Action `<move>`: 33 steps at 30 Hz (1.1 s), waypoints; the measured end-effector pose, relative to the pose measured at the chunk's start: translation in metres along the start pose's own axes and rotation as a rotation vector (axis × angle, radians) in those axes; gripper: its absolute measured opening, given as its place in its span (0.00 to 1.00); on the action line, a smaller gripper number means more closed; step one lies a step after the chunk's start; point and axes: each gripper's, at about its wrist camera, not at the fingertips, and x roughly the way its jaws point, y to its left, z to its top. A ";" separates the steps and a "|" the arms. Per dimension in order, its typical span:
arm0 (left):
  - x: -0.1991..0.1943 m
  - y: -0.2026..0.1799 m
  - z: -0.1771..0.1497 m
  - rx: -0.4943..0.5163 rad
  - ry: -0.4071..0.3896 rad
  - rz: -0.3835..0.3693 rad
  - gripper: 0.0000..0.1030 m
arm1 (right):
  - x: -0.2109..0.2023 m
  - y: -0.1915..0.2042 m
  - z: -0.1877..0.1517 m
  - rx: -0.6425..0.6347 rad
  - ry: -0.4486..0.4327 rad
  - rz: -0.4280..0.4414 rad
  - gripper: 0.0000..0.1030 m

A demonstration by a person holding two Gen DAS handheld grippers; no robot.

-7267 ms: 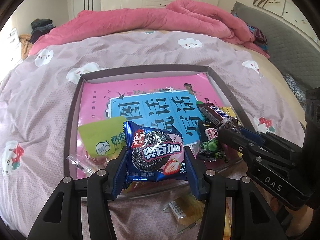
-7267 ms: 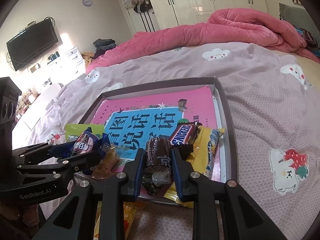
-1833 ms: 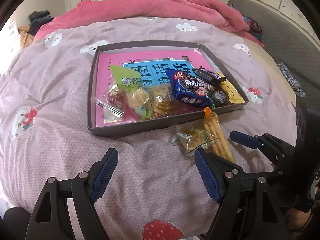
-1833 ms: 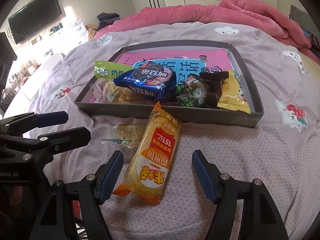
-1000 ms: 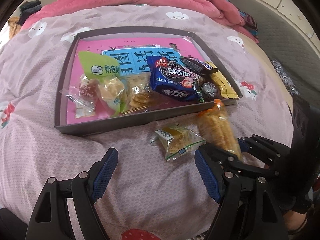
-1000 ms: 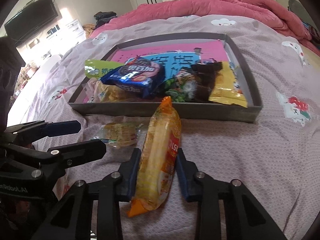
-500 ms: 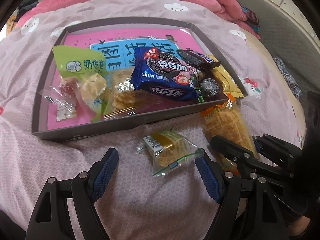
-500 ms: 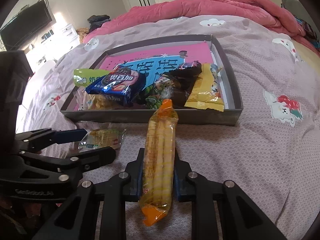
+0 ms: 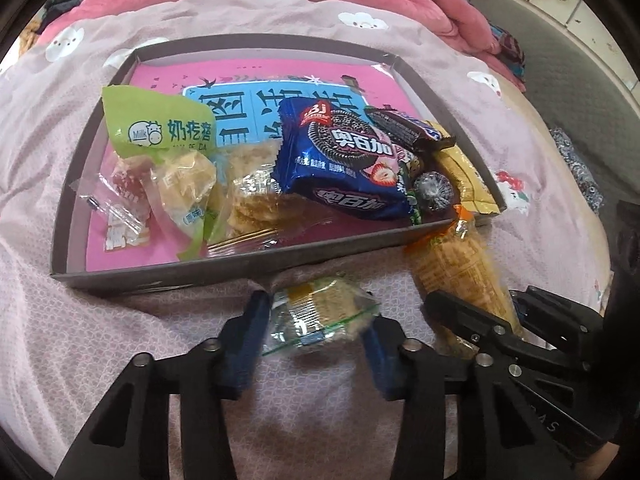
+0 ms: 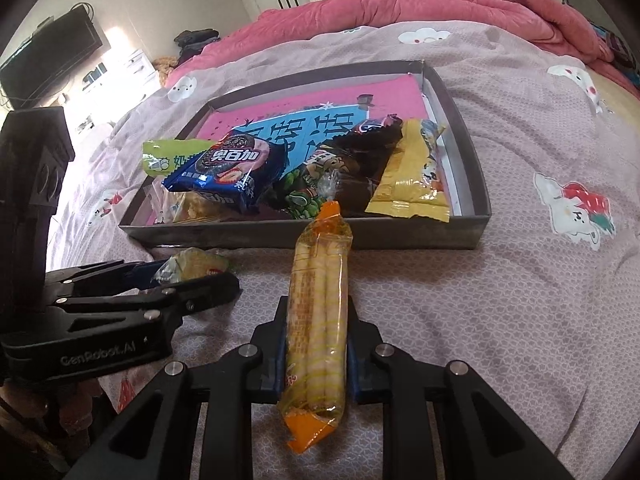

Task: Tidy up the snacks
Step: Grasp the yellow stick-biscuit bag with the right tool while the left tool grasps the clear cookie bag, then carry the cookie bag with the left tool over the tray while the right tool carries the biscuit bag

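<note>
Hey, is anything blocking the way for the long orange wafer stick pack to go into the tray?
Only the tray's near wall, which the right gripper must lift the wafer stick pack over. Just behind it, the green pea packet and yellow packet crowd the landing spot.

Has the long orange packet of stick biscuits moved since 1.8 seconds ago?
Yes. The long orange packet of stick biscuits then lay flat on the bedspread; now the right claw holds it, pointing at the grey tray.
</note>
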 end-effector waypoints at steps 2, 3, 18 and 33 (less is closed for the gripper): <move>0.000 0.001 0.000 -0.002 -0.005 -0.010 0.43 | 0.000 0.000 0.000 0.005 0.000 0.005 0.22; -0.001 0.002 0.000 -0.005 -0.008 -0.015 0.42 | 0.000 -0.001 0.000 0.007 -0.001 0.007 0.22; -0.028 0.007 -0.012 0.008 -0.056 -0.028 0.41 | -0.013 0.003 0.002 -0.002 -0.045 0.048 0.22; -0.063 0.022 -0.014 -0.010 -0.118 0.011 0.41 | -0.031 0.018 0.008 -0.049 -0.149 0.119 0.22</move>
